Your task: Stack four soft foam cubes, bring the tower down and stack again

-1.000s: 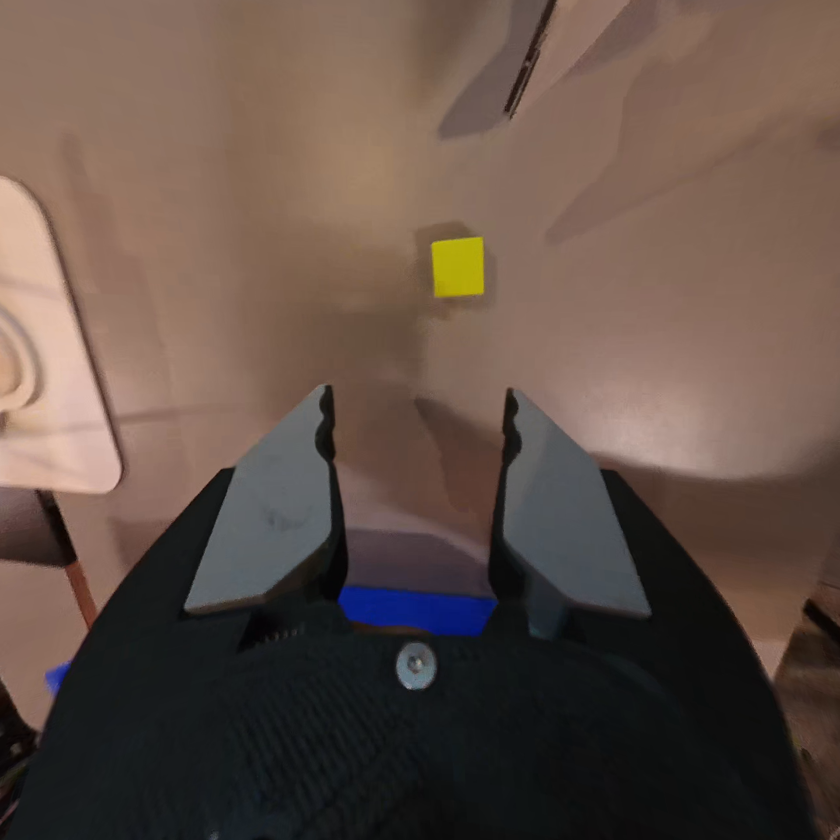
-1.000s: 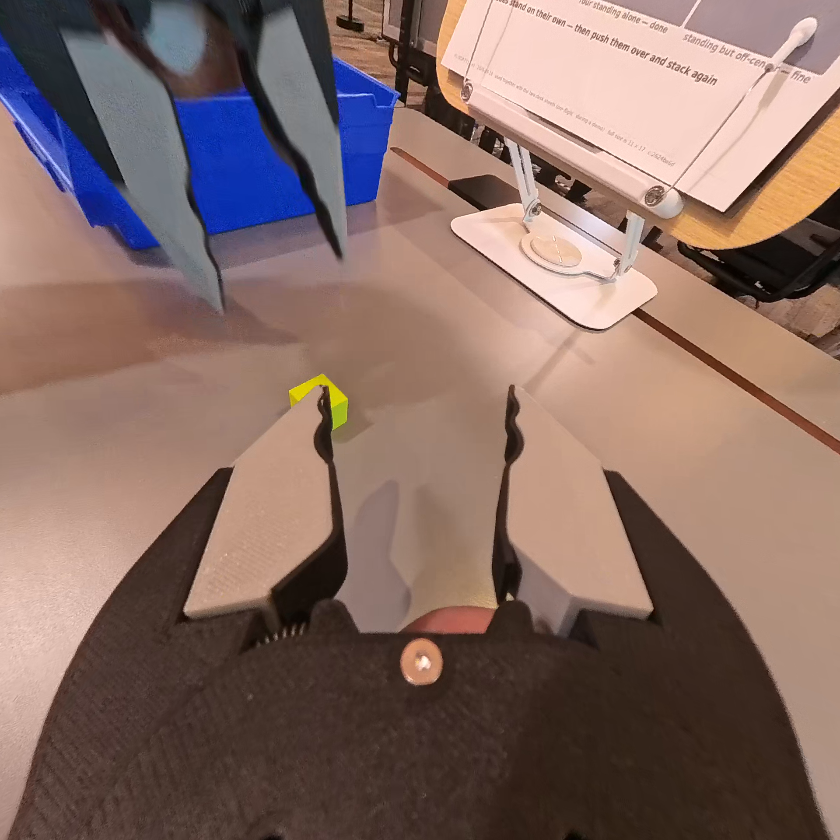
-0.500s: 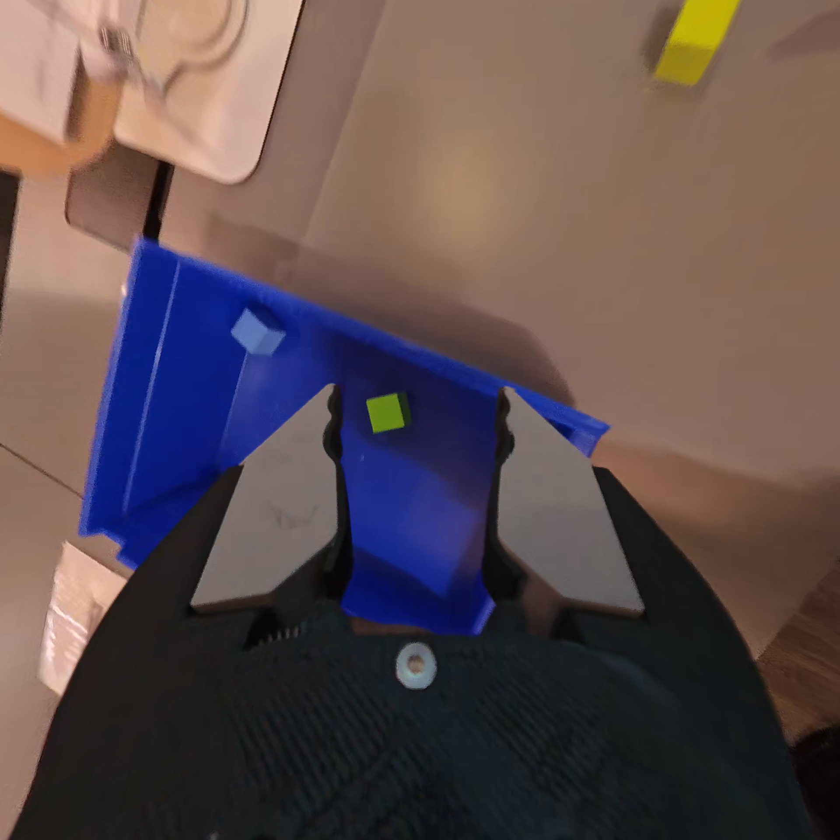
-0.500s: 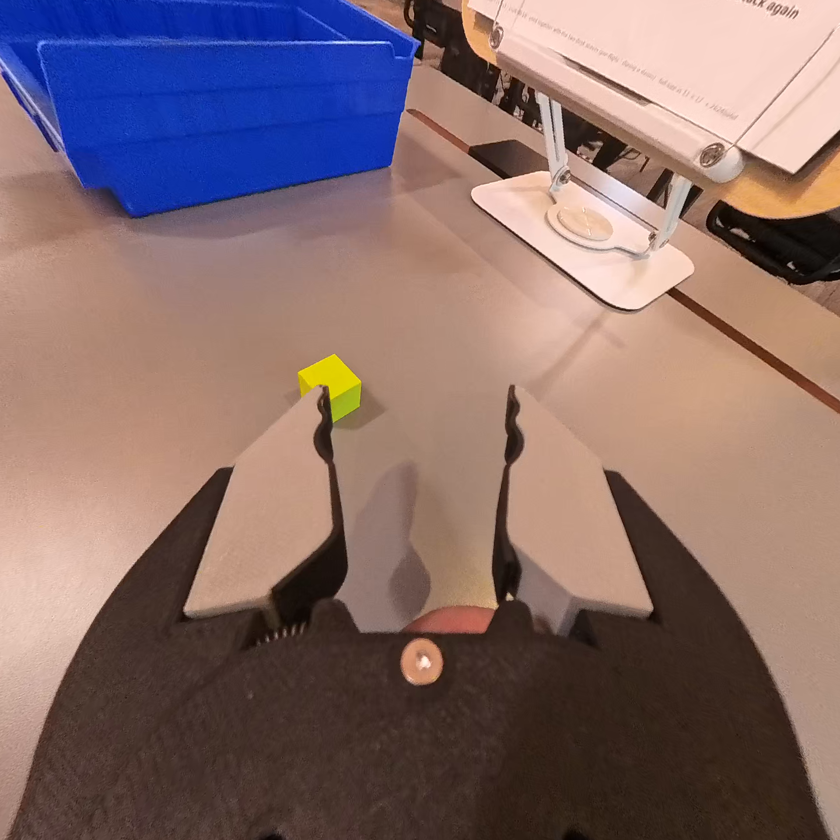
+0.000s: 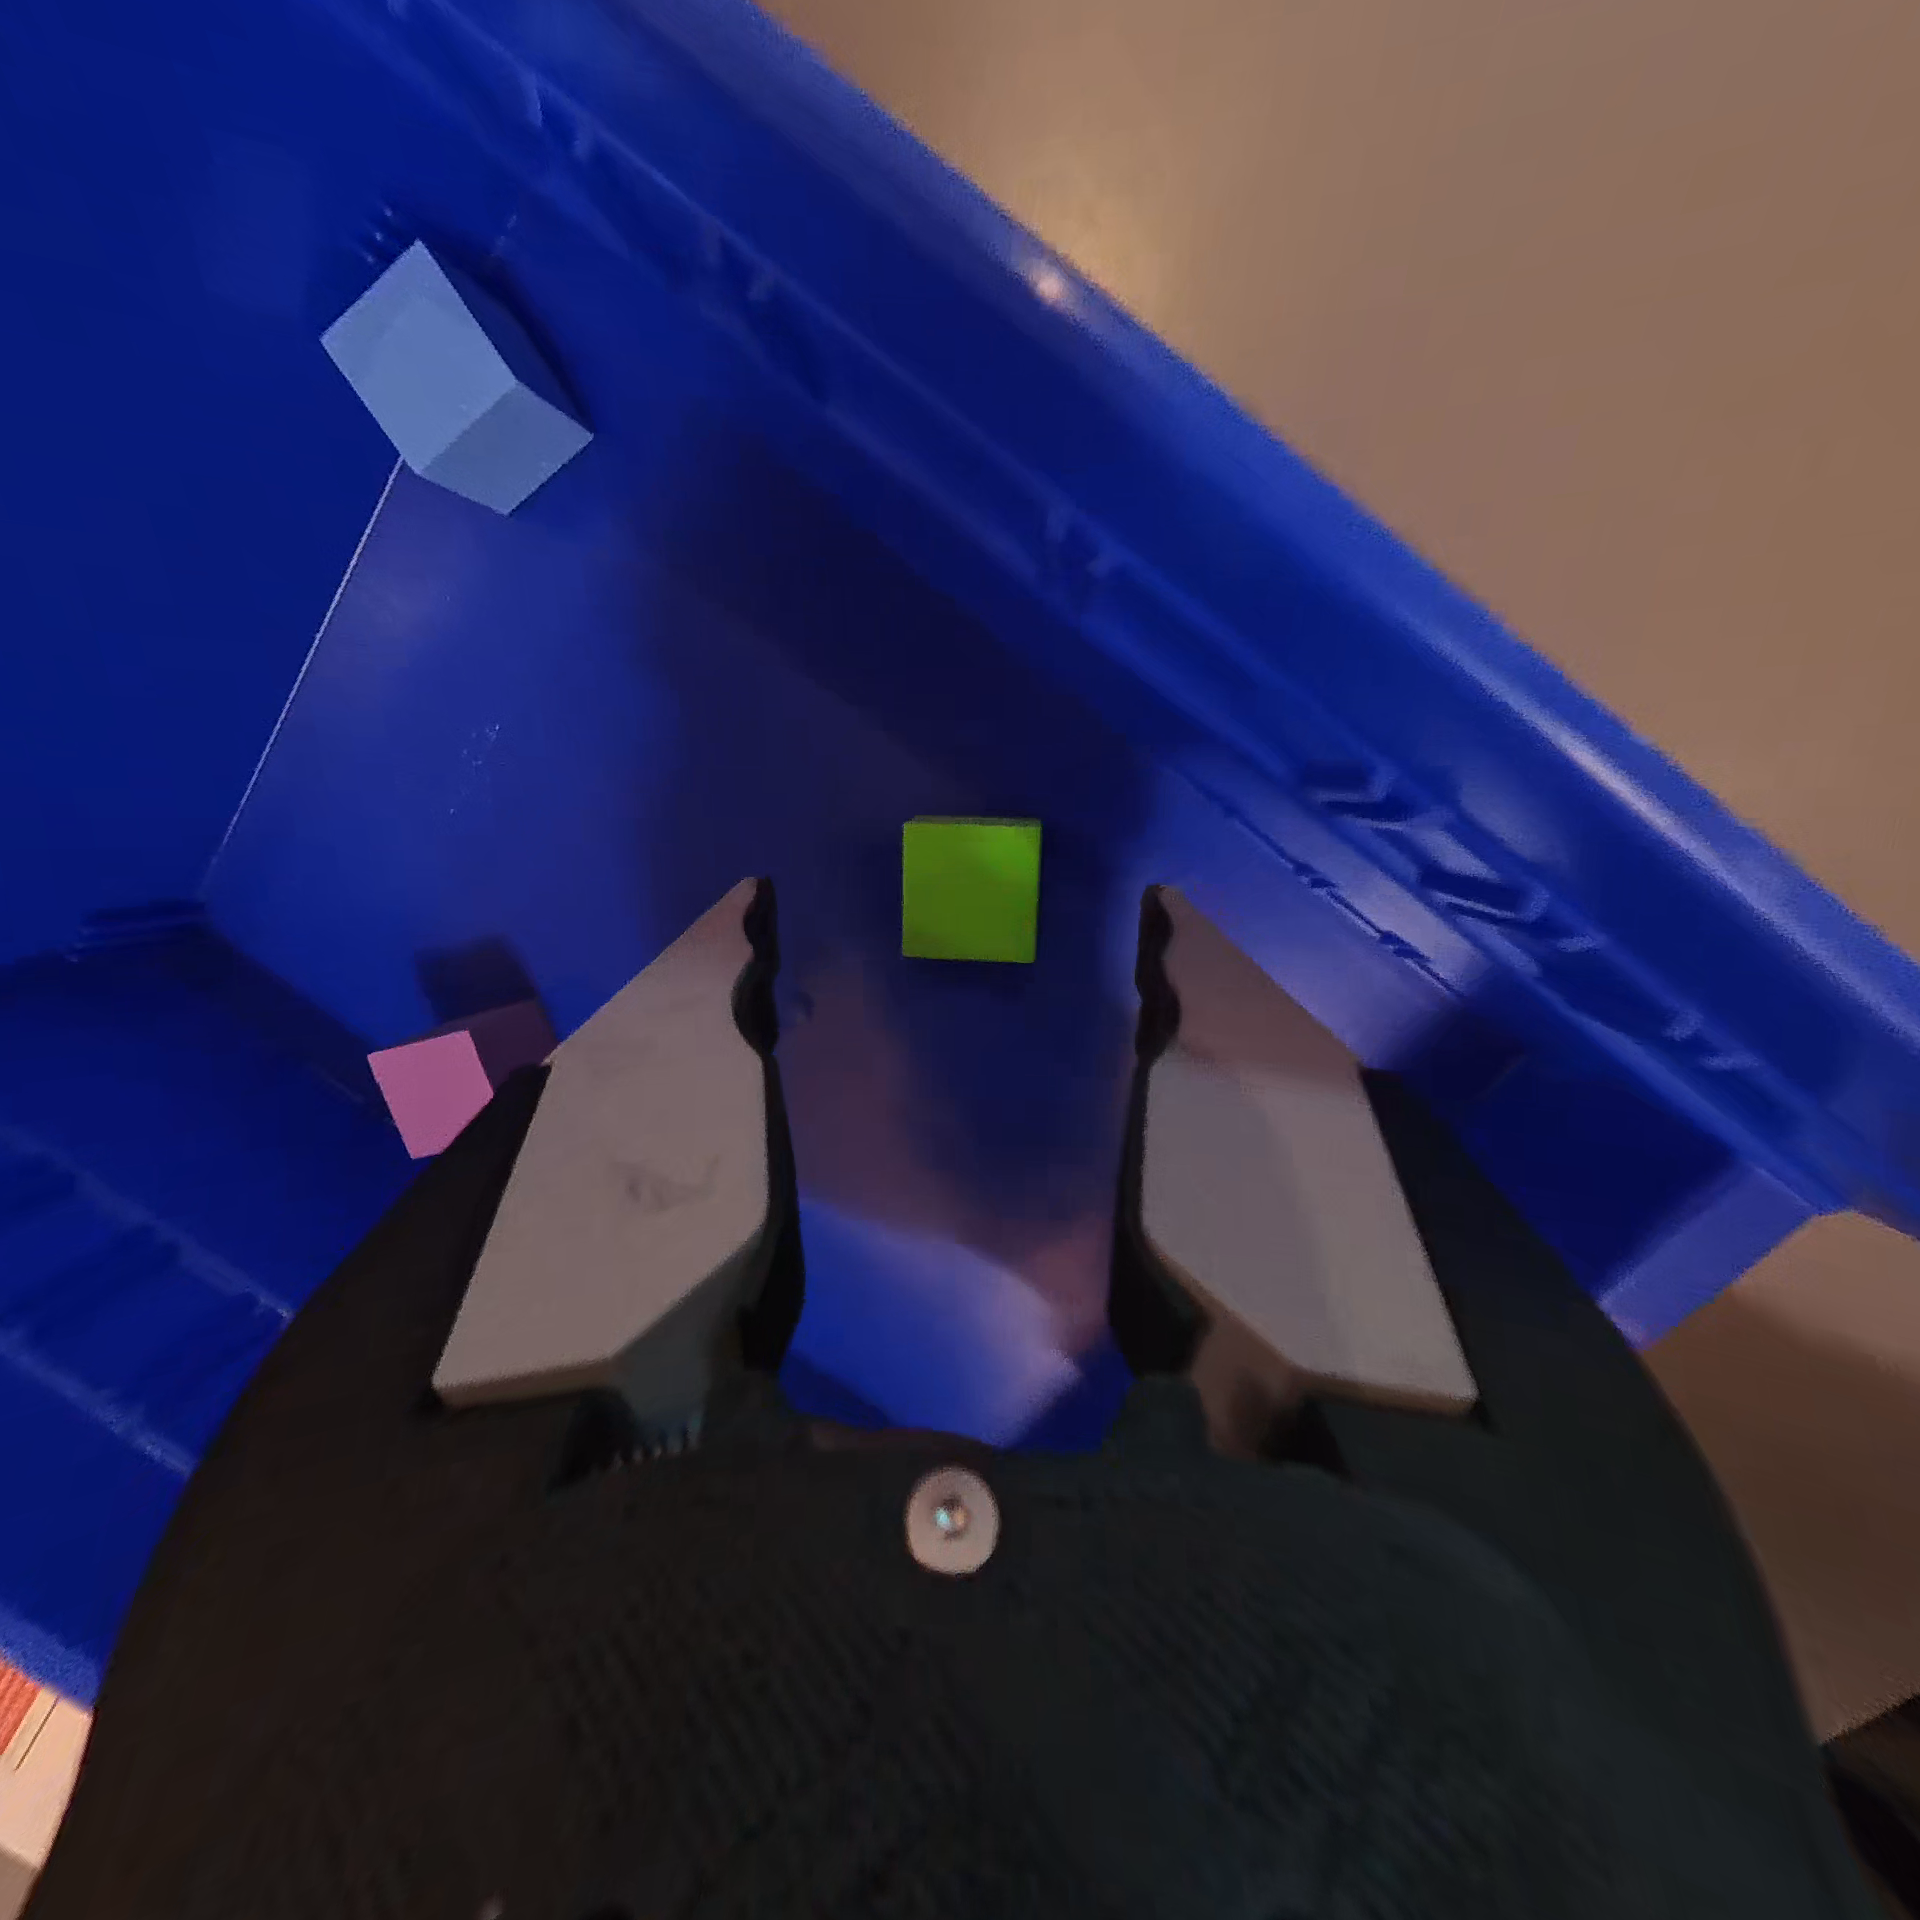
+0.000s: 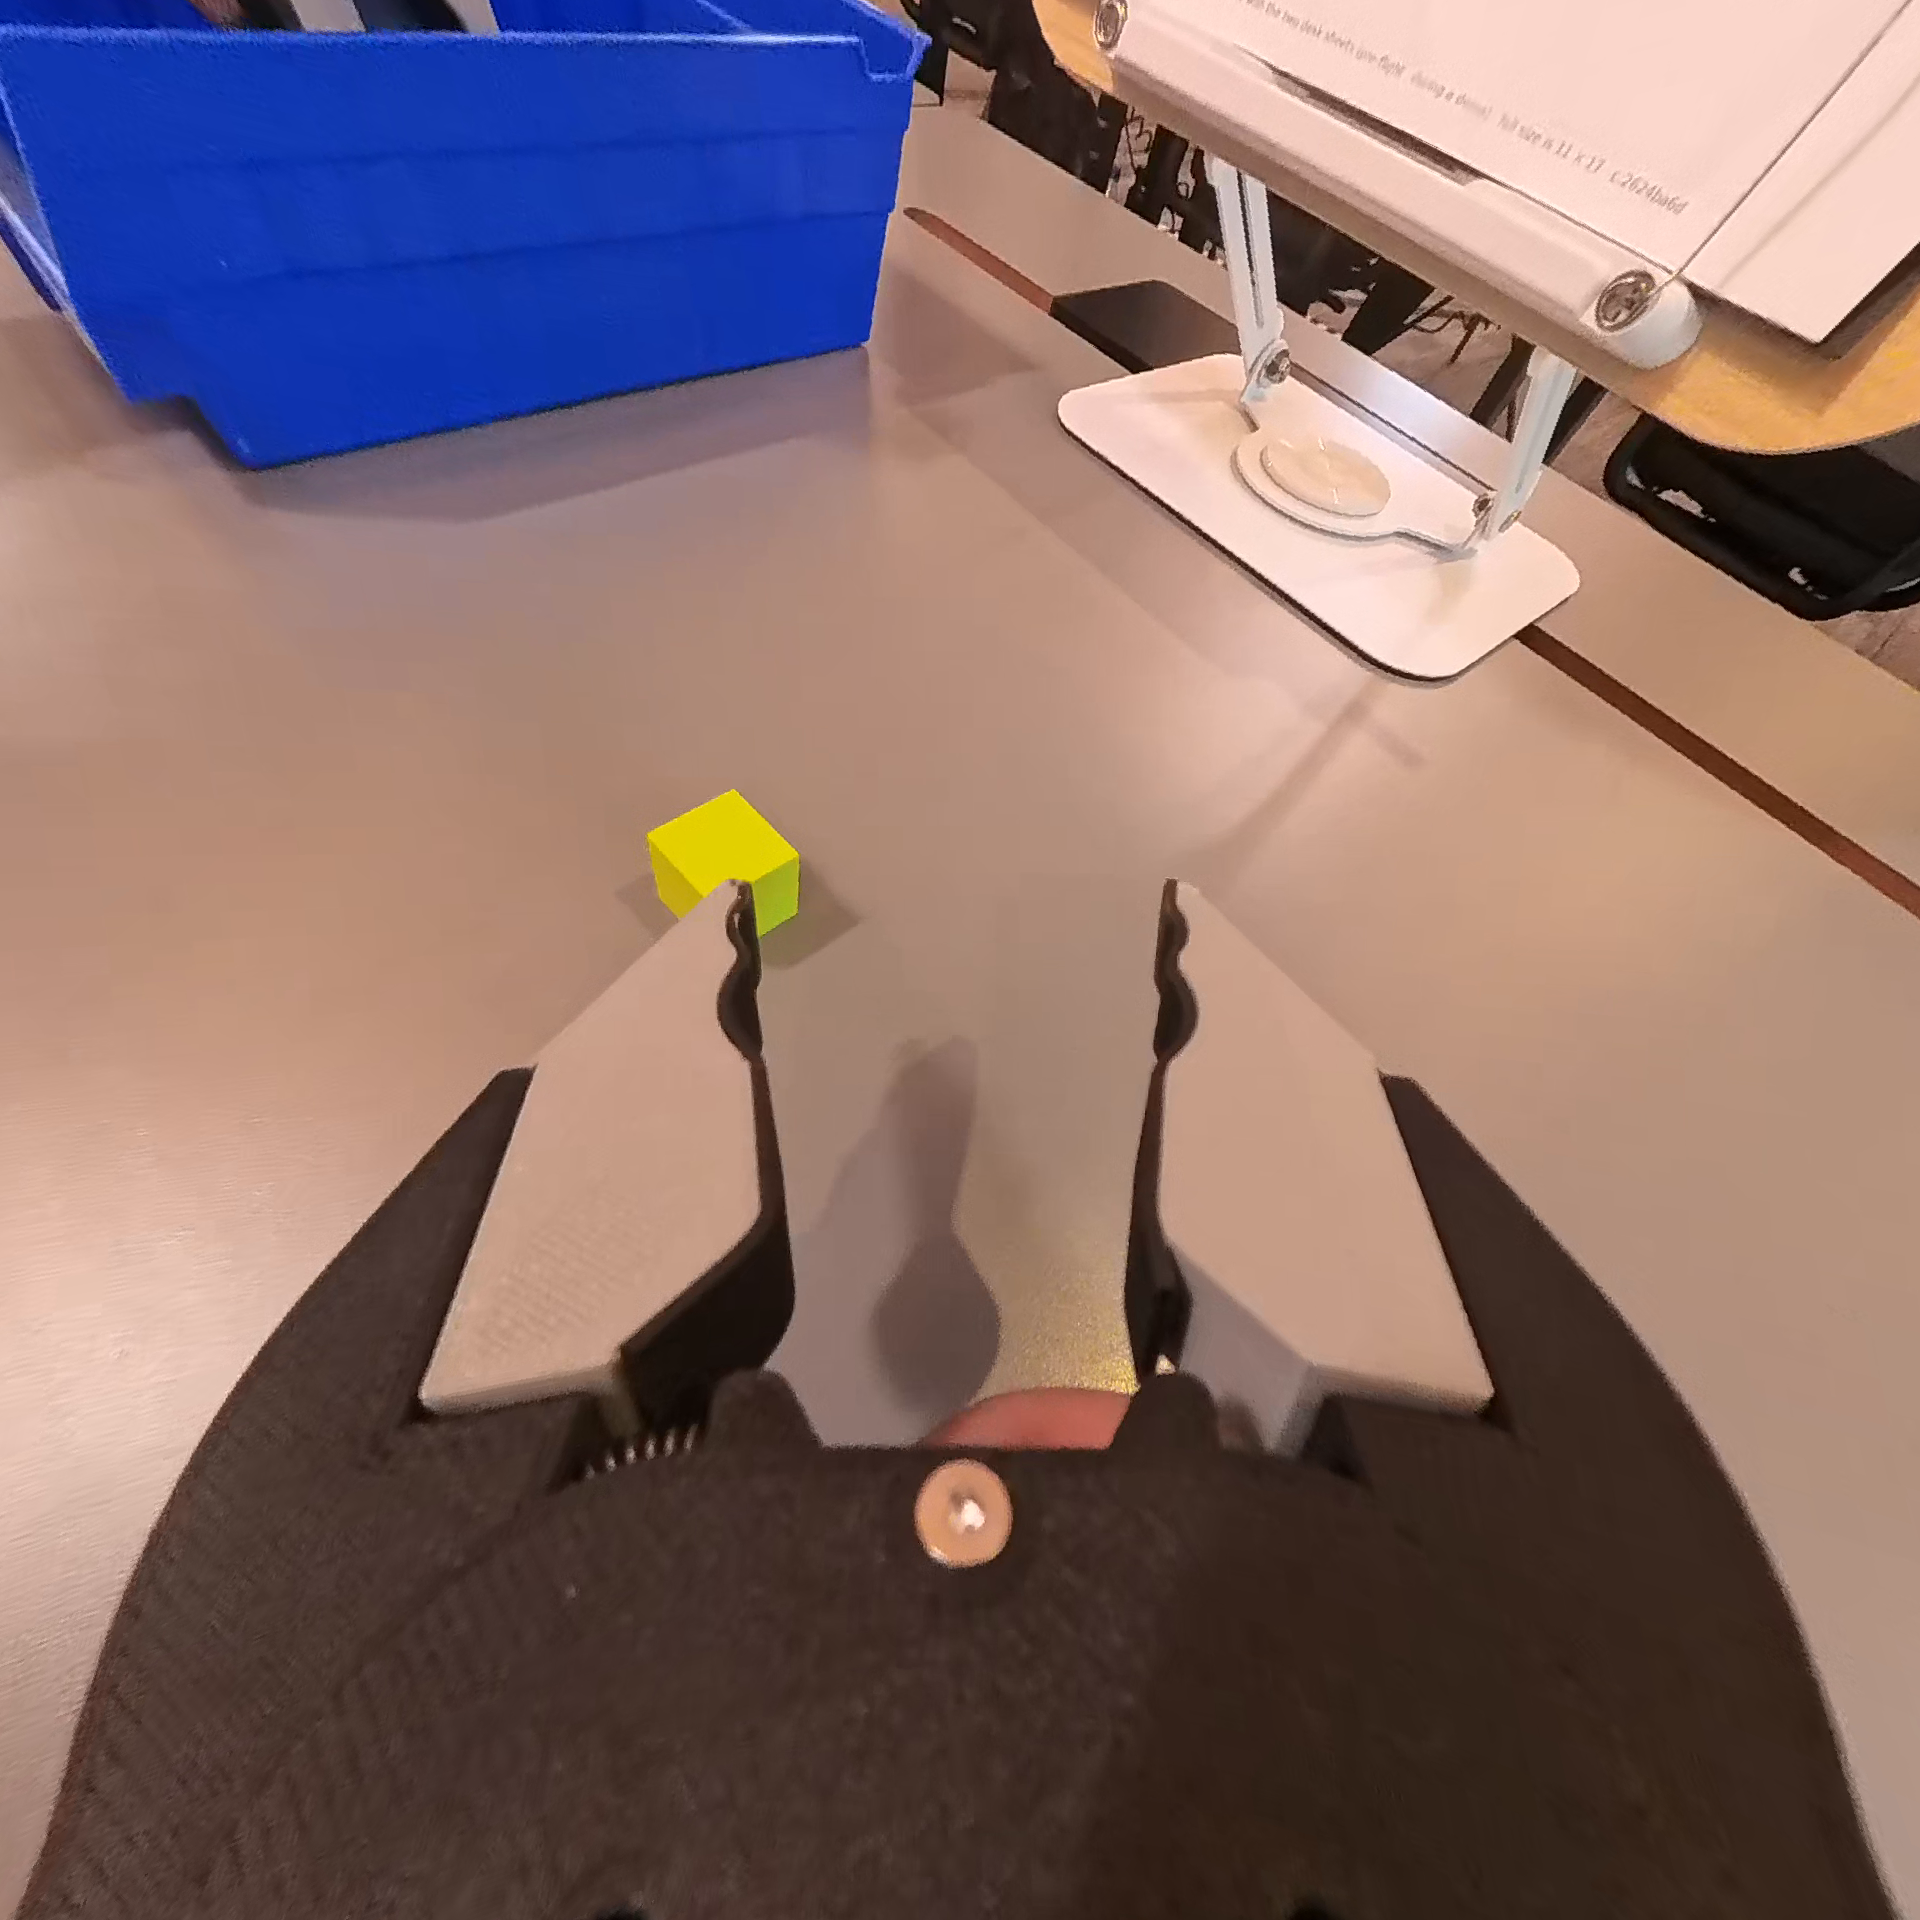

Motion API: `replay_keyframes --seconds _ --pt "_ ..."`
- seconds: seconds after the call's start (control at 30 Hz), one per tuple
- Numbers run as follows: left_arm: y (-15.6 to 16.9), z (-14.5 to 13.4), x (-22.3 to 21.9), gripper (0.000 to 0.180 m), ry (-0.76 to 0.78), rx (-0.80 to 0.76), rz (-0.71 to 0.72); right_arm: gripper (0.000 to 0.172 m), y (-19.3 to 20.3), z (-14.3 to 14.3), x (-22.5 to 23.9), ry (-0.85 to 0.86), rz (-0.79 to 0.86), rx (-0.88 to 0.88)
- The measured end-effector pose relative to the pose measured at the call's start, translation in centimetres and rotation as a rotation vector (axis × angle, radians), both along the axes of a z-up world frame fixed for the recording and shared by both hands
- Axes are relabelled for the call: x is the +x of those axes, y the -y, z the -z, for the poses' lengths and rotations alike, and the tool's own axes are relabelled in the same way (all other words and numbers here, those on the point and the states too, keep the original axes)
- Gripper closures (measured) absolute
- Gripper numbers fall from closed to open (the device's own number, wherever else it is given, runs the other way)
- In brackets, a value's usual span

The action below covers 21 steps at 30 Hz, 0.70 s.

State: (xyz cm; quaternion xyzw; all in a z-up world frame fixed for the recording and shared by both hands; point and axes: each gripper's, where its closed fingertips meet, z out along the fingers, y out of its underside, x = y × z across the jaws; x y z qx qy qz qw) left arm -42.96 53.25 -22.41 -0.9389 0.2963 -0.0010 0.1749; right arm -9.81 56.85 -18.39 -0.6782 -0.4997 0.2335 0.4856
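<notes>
Bin (image 5: 1195,582), blue plastic, open-topped, standing on a grey-brown table (image 6: 1039,675); seen from above in the left wrist view and from the side, at the far left of the table, in the right wrist view (image 6: 468,229).

Contents of bin, three foam cubes, all apart from one another:
- green cube (image 5: 970,889), lying flat on the bin floor, beyond and between the fingertips of the left gripper (image 5: 951,894), touched by neither finger.
- light blue cube (image 5: 457,379), near the far corner of the bin; it seems to lean against the wall, though blur makes this uncertain.
- pink cube (image 5: 428,1096), at the near left, partly covered by the left gripper's body.

On the table, outside the bin: yellow cube (image 6: 724,860), standing alone, well apart from the bin. The tip of the right gripper's left finger overlaps its near corner in the view; contact cannot be told.

Left gripper: jaws wide, nothing between the pads, hanging over the bin interior.

Right gripper (image 6: 956,904): jaws wide, bare table between the fingers, low over the table.

Other: white stand (image 6: 1330,520) with a flat base, carrying a printed sheet (image 6: 1507,125), at the table's right.
</notes>
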Motion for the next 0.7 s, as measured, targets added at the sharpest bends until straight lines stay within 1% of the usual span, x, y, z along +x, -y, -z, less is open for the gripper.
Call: replay_keyframes --seconds 0.13,0.27,0.37,0.4,0.67,0.7 --pt "0.1 0.7 -0.5 0.114 -0.014 -0.026 -0.009 0.097 0.3 -0.4 0.0 -0.011 -0.009 0.004" --pt "0.4 1.6 -1.0 0.120 -0.055 -0.058 -0.012 0.097 0.5 -0.8 -0.1 -0.022 -0.015 0.011" --pt "0.2 1.7 -0.6 0.126 -0.036 -0.055 -0.014 0.097 0.5 -0.9 -0.1 -0.023 -0.017 0.012" --pt "0.3 1.8 -0.5 0.131 -0.038 -0.056 -0.009 0.098 0.6 -0.9 -0.1 -0.025 -0.017 0.012" --pt "0.2 1.4 -0.7 0.154 -0.067 -0.019 0.011 0.098 0.6 -1.0 -0.1 -0.027 -0.018 0.008" --pt "0.3 1.4 -0.7 0.154 -0.068 -0.019 0.011 0.098 0.7 -1.0 -0.1 -0.027 -0.018 0.009"
